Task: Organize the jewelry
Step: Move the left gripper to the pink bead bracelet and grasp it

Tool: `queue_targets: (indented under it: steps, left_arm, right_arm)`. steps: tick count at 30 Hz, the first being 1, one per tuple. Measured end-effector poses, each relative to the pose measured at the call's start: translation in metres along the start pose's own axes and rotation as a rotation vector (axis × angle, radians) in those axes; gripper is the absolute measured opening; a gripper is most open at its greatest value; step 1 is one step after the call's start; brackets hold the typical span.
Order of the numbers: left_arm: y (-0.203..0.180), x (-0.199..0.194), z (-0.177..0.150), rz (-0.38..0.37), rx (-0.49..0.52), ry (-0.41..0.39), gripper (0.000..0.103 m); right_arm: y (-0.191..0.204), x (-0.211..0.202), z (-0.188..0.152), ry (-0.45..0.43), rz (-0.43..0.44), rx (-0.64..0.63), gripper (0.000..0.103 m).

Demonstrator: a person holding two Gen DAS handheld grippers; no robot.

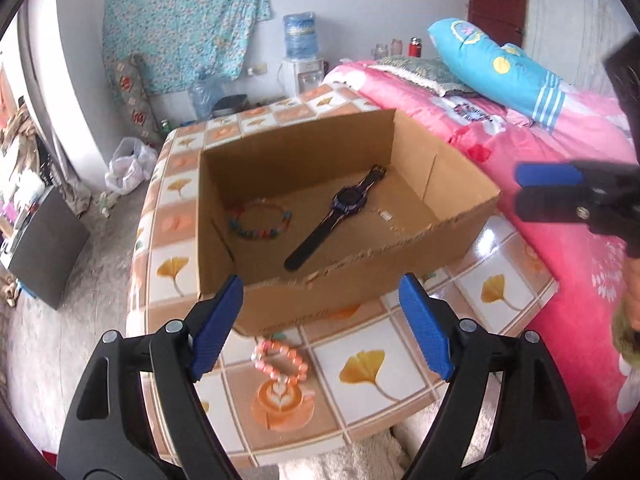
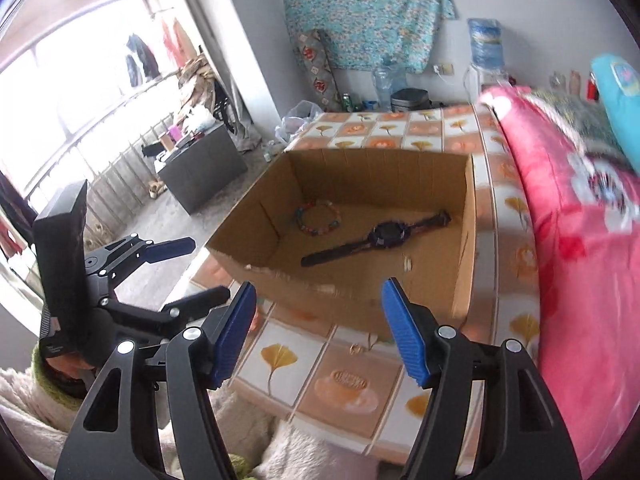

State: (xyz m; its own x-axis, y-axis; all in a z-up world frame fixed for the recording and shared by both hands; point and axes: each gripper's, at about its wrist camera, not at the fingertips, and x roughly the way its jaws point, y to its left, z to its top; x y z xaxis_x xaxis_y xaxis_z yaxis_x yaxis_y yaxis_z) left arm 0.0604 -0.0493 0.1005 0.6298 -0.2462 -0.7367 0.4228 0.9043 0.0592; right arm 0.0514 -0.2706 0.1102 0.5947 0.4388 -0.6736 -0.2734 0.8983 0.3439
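Left gripper (image 1: 320, 320): blue pads spread wide, nothing between them, raised above the near edge of the table. Directly below and between its fingers lies a pink bead bracelet (image 1: 280, 361), resting on the patterned tablecloth (image 1: 496, 292) just in front of the box wall; gripper and bracelet are apart.

Right gripper (image 2: 318, 332): jaws likewise parted, nothing held, hovering over the table's near side in front of the box. From the left wrist view it shows at the right edge, over the pink bedding, pads set apart there too. On the cloth just beyond its fingers sits a small gold-coloured ring (image 2: 354, 348); too small to describe further.

Cardboard box (image 1: 224, 184): open-topped, ragged near rim, standing on the table. Inside, lying flat on the floor:
- dark wristwatch (image 1: 347, 205), strap stretched diagonally, roughly central;
- multicoloured bead bracelet (image 1: 260, 222), toward the left wall, apart from the watch;
- a small pale item (image 1: 385, 215) just right of the watch, touching nothing; identity unclear.

Surroundings: pink floral quilt (image 1: 560, 184) butts against the table's right side, with a blue pillow (image 1: 492, 68) on it. Water dispenser (image 1: 300, 56) stands against the far wall beneath a hung floral cloth (image 1: 180, 28).
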Motion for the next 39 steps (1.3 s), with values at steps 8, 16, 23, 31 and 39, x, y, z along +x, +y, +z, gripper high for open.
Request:
queue_targets:
  steps: [8, 16, 23, 31, 39]
  left_arm:
    - [0.009, 0.016, -0.026, 0.017, -0.055, 0.061, 0.076]
    - [0.02, 0.03, -0.059, 0.004, -0.1, 0.037, 0.076]
    - [0.019, 0.033, -0.115, -0.052, -0.07, -0.016, 0.076]
    - [0.012, 0.04, -0.117, -0.006, -0.017, -0.097, 0.052]
    - [0.015, 0.072, -0.103, -0.017, 0.005, -0.02, 0.032]
  right_arm:
    - [-0.008, 0.025, -0.057, 0.061, -0.041, 0.118, 0.064]
    - [-0.015, 0.051, -0.089, 0.086, -0.172, 0.122, 0.064]
    - [-0.03, 0.078, -0.1, 0.109, -0.211, 0.161, 0.064]
    - [-0.047, 0.101, -0.096, 0.134, -0.191, 0.188, 0.064]
    - [-0.047, 0.107, -0.096, 0.137, -0.195, 0.182, 0.064]
